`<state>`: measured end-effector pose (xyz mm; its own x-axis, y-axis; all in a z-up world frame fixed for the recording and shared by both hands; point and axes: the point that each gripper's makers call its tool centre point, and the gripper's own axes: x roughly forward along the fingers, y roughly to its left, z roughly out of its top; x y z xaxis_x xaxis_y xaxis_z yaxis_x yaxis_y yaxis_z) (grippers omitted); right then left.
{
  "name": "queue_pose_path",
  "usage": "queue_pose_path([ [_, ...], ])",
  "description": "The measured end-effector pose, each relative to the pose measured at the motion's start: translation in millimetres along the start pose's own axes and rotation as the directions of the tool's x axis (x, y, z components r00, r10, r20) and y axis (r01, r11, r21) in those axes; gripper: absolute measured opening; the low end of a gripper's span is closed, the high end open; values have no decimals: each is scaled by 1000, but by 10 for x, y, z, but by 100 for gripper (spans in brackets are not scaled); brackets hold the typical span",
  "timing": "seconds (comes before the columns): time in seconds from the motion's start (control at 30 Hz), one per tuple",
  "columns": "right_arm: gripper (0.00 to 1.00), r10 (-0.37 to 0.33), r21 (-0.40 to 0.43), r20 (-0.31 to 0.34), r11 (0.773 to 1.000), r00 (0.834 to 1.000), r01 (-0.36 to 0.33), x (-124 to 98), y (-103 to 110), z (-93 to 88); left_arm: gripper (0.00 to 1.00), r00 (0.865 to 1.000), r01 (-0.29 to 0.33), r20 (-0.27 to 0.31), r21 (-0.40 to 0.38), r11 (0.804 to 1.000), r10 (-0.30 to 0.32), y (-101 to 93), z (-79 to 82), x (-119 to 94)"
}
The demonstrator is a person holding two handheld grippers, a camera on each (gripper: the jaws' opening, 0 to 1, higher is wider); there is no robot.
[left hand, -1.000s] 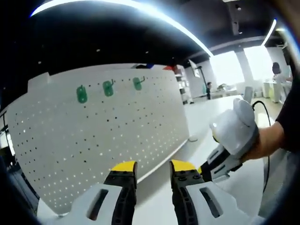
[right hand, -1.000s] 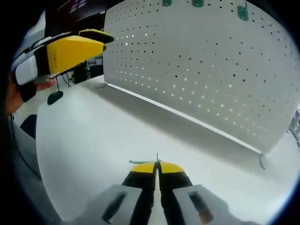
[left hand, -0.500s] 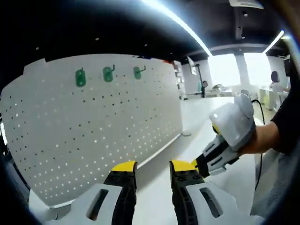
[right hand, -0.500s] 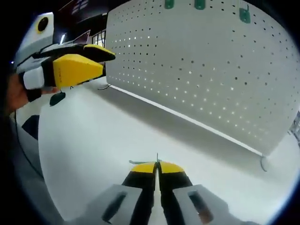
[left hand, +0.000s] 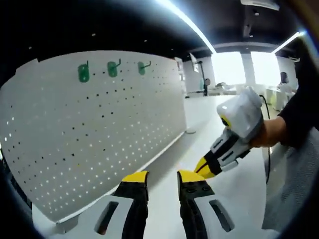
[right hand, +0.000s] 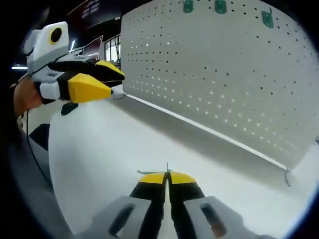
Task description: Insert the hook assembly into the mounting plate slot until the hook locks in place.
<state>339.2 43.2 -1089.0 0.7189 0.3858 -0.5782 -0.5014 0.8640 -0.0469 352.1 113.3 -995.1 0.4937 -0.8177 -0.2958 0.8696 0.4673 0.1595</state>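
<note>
Your left gripper (left hand: 163,175) hovers over the white table (left hand: 239,184) with its jaws a narrow gap apart and nothing between them. Your right gripper (right hand: 167,176) has its jaws pressed together on something thin: a dark sliver stands up from the tips and a greenish edge pokes out at the left. By my read that is the hook, but it is too small to confirm.

The pegboard (left hand: 99,134) stands upright on the far side of the table. Three green hooks (left hand: 112,68) already hang in a row near its top edge.

Risks:
- The held piece is barely pinched at the tips. It may twist or drop when you press it into a hole.
- The board stands free on small feet. A hard push could tip or slide it, and the left gripper is not bracing it.
- The holes are small and close. A tilted approach may miss or half-seat without locking.
</note>
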Motion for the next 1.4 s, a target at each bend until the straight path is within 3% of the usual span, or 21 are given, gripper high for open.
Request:
queue_pose_path([
  [0.17,0,21,-10,-2,1000,1000,-21,13,46,-7,23,998,65,6,-22,998,-65,-140,-105,65],
  [0.23,0,35,-12,6,999,999,-35,15,73,10,22,996,92,-18,-11,996,-92,-191,-187,101],
  [0.6,0,120,-39,26,992,992,-119,15,271,98,20,985,138,-104,-1,990,-138,-298,-475,184],
  [1.07,0,238,-111,13,966,971,-235,12,567,130,15,971,184,-160,35,982,-176,-390,-622,181],
  [1.4,0,279,-135,5,952,960,-275,-6,661,132,9,960,219,-190,58,974,-205,-445,-682,163],
])
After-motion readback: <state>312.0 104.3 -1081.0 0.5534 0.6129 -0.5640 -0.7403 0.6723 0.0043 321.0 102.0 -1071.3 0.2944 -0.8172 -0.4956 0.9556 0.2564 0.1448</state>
